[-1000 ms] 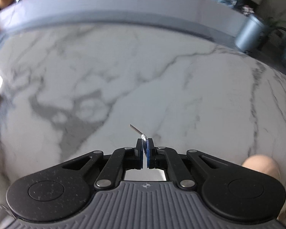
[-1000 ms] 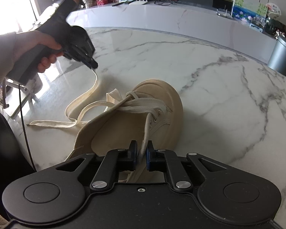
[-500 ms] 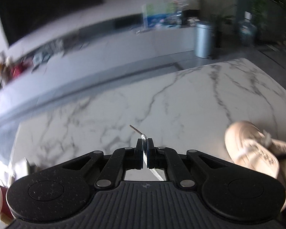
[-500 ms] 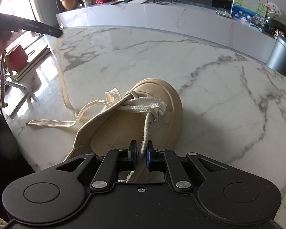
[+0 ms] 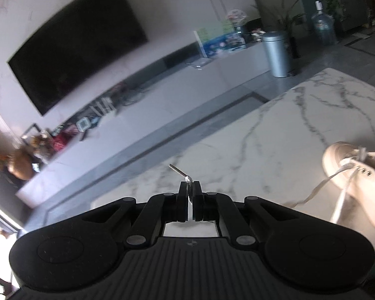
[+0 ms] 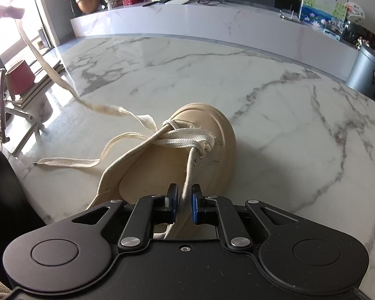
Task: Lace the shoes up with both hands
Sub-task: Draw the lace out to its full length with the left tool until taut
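A beige canvas shoe (image 6: 202, 135) sits on the white marble table (image 6: 287, 130), toe pointing away from me. My right gripper (image 6: 185, 200) hovers over its tongue, jaws nearly together on the cream lace strand (image 6: 191, 165) that rises from a right-side eyelet. My left gripper (image 5: 190, 187) is shut on the other lace end, whose metal tip (image 5: 178, 170) pokes out past the pads. In the right wrist view it is a dark blur at the top left (image 6: 16, 13), with the lace (image 6: 50, 72) hanging down to the shoe. In the left wrist view the shoe (image 5: 350, 172) is far right.
A loose lace end (image 6: 67, 162) lies flat on the table left of the shoe. A silver bin (image 6: 365, 72) stands past the far right corner. A red cup (image 6: 20, 80) and a chair frame sit off the left edge. A long white counter (image 6: 212, 22) runs behind.
My left gripper has risen and swung away to the upper left with the lace end, lifting the slack loop off the table. The right gripper and shoe have stayed put.
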### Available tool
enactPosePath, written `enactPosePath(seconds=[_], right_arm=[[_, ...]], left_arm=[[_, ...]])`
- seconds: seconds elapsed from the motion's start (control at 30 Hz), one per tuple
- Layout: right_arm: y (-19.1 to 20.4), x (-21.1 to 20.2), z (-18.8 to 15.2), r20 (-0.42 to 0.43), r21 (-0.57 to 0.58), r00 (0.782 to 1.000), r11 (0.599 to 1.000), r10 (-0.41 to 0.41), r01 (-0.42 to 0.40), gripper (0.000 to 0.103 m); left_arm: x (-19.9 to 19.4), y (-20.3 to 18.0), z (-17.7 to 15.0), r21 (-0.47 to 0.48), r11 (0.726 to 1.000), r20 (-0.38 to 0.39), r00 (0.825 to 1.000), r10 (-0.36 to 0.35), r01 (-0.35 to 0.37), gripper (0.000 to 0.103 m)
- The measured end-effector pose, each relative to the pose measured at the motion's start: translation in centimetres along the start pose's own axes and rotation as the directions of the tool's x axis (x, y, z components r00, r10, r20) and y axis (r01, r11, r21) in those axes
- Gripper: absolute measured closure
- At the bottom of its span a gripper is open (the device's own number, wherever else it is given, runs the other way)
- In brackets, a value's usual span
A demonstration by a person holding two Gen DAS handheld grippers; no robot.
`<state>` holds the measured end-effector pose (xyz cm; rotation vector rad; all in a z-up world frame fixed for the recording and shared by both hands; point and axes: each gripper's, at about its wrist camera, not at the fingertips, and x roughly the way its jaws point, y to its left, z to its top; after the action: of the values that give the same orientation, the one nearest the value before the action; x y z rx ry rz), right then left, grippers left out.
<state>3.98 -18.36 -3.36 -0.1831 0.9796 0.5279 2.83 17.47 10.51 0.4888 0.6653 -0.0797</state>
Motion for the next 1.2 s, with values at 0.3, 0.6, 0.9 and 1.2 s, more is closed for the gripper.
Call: enactPosePath(seconds=[0.3, 0.6, 0.9, 1.2], right_arm=[[-0.3, -0.7, 0.7, 0.03, 0.022, 1.0, 1.0, -0.001, 0.0, 0.097], [-1.1, -0.7, 0.6, 0.027, 0.05, 1.0, 0.999, 0.01, -0.012, 0.097], [-1.6, -0.7, 0.7, 0.029, 0.066, 0.999, 0.997, 0.035, -0.037, 0.096], [-1.8, -0.7, 1.2, 0.024, 0.059, 0.998, 0.997, 0.053, -0.054, 0.097]], left_arm=[[-1.7, 1.5, 0.8, 0.015, 0.992, 0.029, 0.992, 0.124, -0.125, 0.101], [-1.9, 2.7, 1.0, 0.023, 0.981, 0.025, 0.981, 0.191, -0.191, 0.101], [-2.5, -0.8, 2.4, 0.184, 0.972, 0.104, 0.986, 0.131, -0.149, 0.102], [-1.4, -8.9, 5.0, 0.429, 0.892, 0.116, 0.971, -0.208, 0.14, 0.101]])
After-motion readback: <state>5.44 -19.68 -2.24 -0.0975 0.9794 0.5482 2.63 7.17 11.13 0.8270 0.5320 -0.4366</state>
